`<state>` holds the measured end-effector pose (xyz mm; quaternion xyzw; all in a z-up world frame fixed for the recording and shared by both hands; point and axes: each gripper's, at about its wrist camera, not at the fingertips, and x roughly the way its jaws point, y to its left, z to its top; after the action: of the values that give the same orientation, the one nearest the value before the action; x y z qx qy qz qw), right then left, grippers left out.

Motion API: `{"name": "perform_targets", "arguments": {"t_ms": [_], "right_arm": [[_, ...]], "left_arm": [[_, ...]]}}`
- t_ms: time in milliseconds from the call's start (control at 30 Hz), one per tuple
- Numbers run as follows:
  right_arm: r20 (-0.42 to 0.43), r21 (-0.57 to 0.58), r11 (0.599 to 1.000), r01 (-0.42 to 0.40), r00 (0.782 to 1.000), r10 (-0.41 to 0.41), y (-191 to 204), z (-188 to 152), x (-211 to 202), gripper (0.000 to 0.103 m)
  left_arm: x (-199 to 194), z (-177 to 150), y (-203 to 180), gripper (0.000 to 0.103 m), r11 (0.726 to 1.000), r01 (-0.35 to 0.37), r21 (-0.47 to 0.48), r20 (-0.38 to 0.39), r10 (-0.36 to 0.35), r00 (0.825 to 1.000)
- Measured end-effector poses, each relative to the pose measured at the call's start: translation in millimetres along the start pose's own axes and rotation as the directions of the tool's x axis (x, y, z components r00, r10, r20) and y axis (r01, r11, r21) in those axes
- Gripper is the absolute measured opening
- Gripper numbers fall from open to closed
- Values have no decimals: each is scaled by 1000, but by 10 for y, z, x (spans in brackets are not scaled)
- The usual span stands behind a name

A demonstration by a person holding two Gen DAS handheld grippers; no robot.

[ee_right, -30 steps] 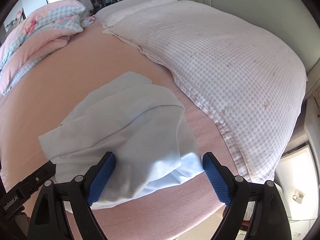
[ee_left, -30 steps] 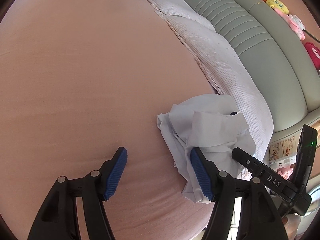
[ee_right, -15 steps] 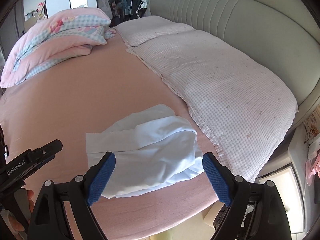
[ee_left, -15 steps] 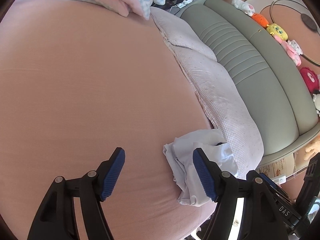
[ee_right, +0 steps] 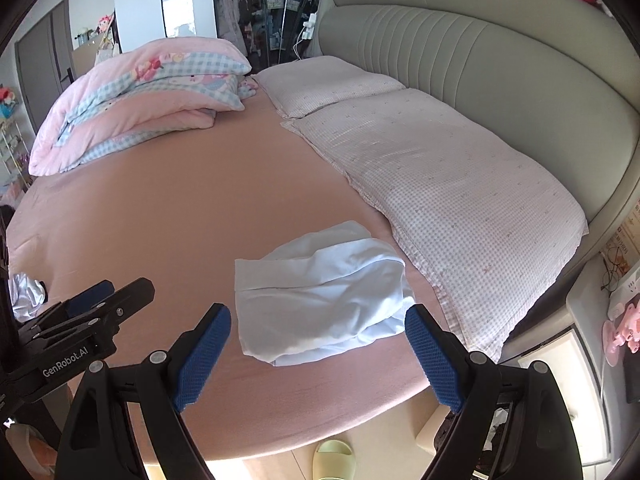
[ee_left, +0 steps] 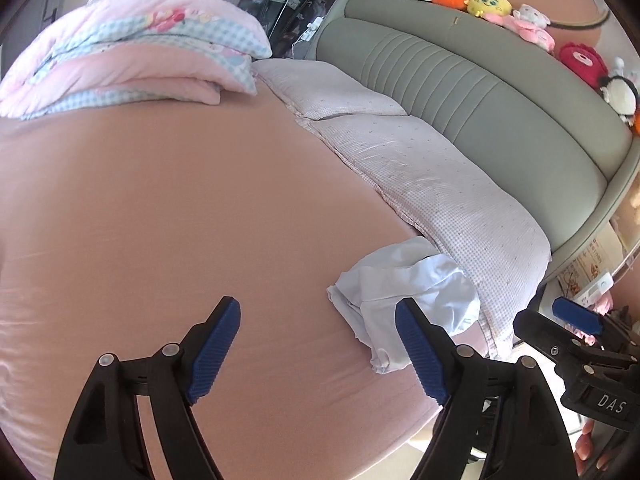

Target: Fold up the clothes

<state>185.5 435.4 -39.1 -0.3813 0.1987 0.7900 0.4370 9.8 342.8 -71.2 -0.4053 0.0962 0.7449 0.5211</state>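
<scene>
White lettering reads "GenRobot.AI" on the black body of the left gripper where it shows at the lower left of the right wrist view, and "DAS" on the black body of the right gripper at the lower right of the left wrist view.

The folded pale blue cloth garment lies on the pink sheet of the bed, near the bed's front edge and just beside the long checked pink-and-white pillow along the grey-green padded headboard.

The right gripper hangs above the garment with its 2 blue-padded jaws wide apart, nothing between them, not touching the cloth. The left gripper has its jaws opening, empty; the garment sits beyond its right-hand jaw, over bare sheet.
</scene>
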Motion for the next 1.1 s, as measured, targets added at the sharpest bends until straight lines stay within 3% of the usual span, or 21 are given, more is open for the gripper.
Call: {"name": "perform_targets", "arguments": {"t_ms": [133, 433, 867, 1100], "right_arm": [[19, 5, 1000, 11, 1000, -11, -4, -71, -219, 89], [51, 18, 1000, -6, 999, 5, 8, -184, -641, 89], [55, 18, 994, -106, 993, 105, 33, -247, -1118, 89], [60, 20, 997, -78, 995, 77, -7, -370, -1260, 89]], "left_arm": [[-264, 2, -61, 79, 1000, 13, 28, 33, -14, 999], [-658, -25, -182, 80, 997, 8, 71, 16, -9, 1000], [-1004, -141, -572, 80, 983, -64, 174, -80, 78, 994], [-1056, -191, -642, 80, 985, -50, 167, -113, 70, 991]]}}
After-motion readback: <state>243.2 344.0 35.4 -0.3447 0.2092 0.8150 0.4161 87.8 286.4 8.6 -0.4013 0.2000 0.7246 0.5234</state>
